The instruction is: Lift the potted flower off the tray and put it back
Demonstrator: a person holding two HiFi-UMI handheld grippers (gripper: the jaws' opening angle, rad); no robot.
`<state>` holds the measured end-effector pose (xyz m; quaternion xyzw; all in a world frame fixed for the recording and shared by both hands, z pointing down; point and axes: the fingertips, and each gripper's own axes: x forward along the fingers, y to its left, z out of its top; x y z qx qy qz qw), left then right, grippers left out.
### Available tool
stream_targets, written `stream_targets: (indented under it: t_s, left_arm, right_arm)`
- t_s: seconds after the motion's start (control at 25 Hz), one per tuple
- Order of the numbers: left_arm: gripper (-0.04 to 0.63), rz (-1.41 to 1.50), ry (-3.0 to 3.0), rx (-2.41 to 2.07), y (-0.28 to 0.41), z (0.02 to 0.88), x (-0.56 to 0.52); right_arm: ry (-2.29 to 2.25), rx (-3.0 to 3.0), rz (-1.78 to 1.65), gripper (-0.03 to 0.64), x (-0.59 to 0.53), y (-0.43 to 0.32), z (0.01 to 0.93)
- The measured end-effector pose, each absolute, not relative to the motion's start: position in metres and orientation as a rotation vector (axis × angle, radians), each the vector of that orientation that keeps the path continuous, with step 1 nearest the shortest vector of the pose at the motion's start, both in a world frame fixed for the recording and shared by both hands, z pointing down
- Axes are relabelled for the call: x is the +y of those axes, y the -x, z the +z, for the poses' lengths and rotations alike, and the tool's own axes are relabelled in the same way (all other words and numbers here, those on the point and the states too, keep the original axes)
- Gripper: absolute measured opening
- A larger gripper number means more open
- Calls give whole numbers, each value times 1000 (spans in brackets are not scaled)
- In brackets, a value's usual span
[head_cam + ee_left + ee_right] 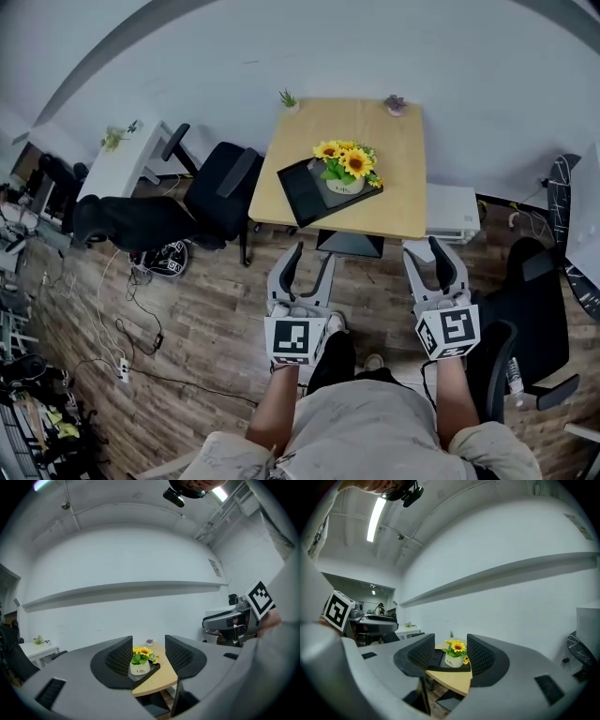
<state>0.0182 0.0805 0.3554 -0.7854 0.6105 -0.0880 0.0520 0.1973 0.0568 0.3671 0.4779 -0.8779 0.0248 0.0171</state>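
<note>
A plain white office, seen over a wooden table

Ahead of the left claw (309,264) and the right claw (429,258) we see a light wooden table (398,202) before a bare white wall (375,47), with a small green plant (288,98) at its far edge. Left of the left claw stand a black office chair (220,192) and a white desk (117,164); beyond the right claw stands a white cabinet (452,211). Under both claws lies a wood-plank floor (206,300) strewn with cables (131,328). Above the right claw we see a strip light (375,520) glowing.
</note>
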Motion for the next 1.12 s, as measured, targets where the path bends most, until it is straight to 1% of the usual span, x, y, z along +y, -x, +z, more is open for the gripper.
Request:
stream_targets:
  t_s: [0.48,1.12]
  left_arm:
    - [209,-255,2434,1808,15,357,19]
    - [209,-214,2482,1768,81,356,-65]
  right_arm:
    - [-1510,-2695,48,215,-1,-160,362]
    - [-1548,-2655,9,215,-85,-94,350]
